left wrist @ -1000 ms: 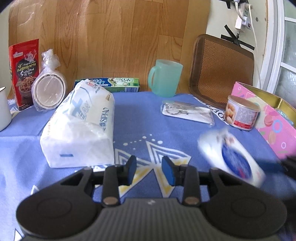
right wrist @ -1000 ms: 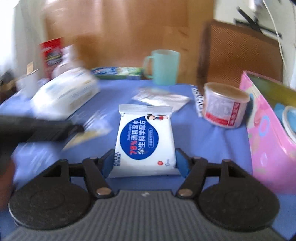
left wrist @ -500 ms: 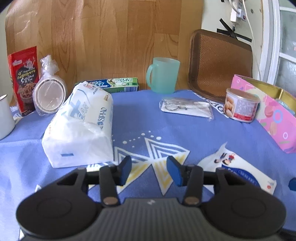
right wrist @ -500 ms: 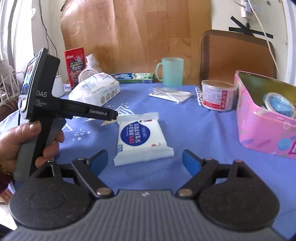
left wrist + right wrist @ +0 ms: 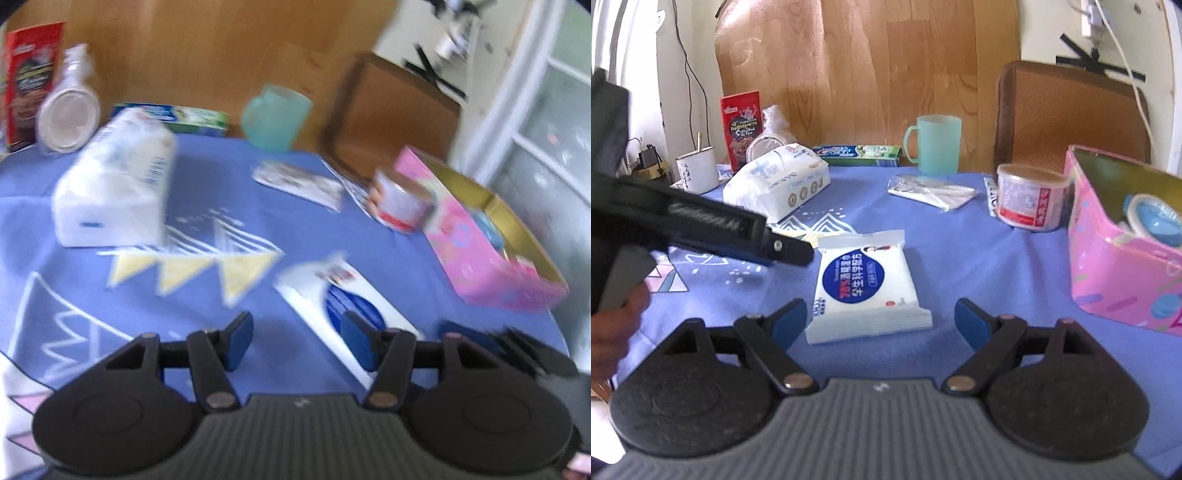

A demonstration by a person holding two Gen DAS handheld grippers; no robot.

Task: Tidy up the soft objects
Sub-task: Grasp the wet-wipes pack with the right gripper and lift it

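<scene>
Right gripper hangs low over the table with its blue-padded jaws spread wide, nothing pinched: the wipes pack lies flat on the cloth just ahead, between the pad tips but clear of both. Left gripper, seen blurred from its own camera, has its jaws partway apart and opening, bare cloth between the pads; from the right camera its dark matte body and fingertip reach in from the left, stopping just beside the pack's top-left corner, a hand wrapped round the grey handle. Now by size. The tablecloth is smooth blue fabric printed with white zigzags and pale yellow triangles. Behind it leans a wood-grain board, and a brown woven cushion with rounded corners stands against the wall. At the right edge sits a glossy pink box, rectangular, gold-lined, open on top. The tissue pack, a plump crinkly white plastic brick, rests at the far left. The wipes pack is a soft white pillow pouch with crimped ends and a round blue label. Behind stand a frosted mint mug, a squat tin with a red-and-white label, a white enamel cup, a long flat toothpaste carton, a red snack pouch, and a limp clear sachet.
</scene>
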